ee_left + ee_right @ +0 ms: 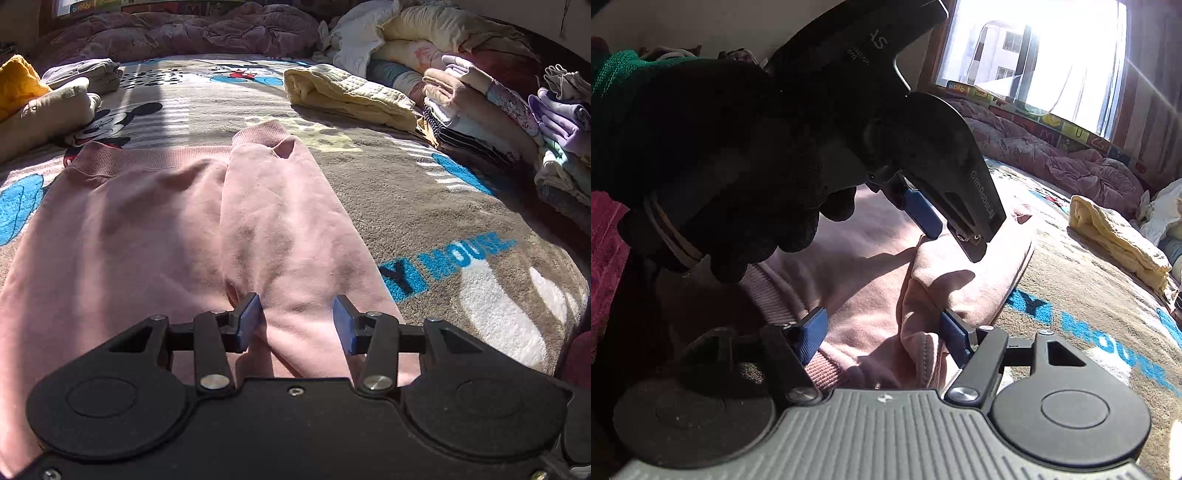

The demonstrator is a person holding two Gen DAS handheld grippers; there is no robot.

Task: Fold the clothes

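Observation:
A pink sweatshirt point(155, 229) lies flat on a Mickey Mouse blanket point(424, 206), one sleeve folded over its body with the cuff point(266, 138) pointing away. My left gripper point(297, 321) is open just above the folded sleeve near its shoulder end. In the right wrist view my right gripper point(882, 334) is open over the sweatshirt's point(864, 236) ribbed hem and a bunched fold of pink cloth point(923, 295). The left gripper point(945, 236), held by a black gloved hand point(738, 177), hovers over the same fold.
Stacks of folded clothes point(491, 110) line the right side. A folded yellow towel point(351, 94) lies behind the sweatshirt and also shows in the right wrist view point(1119, 240). A purple quilt point(184, 31) runs along the back. Cushions point(40, 110) lie at the left.

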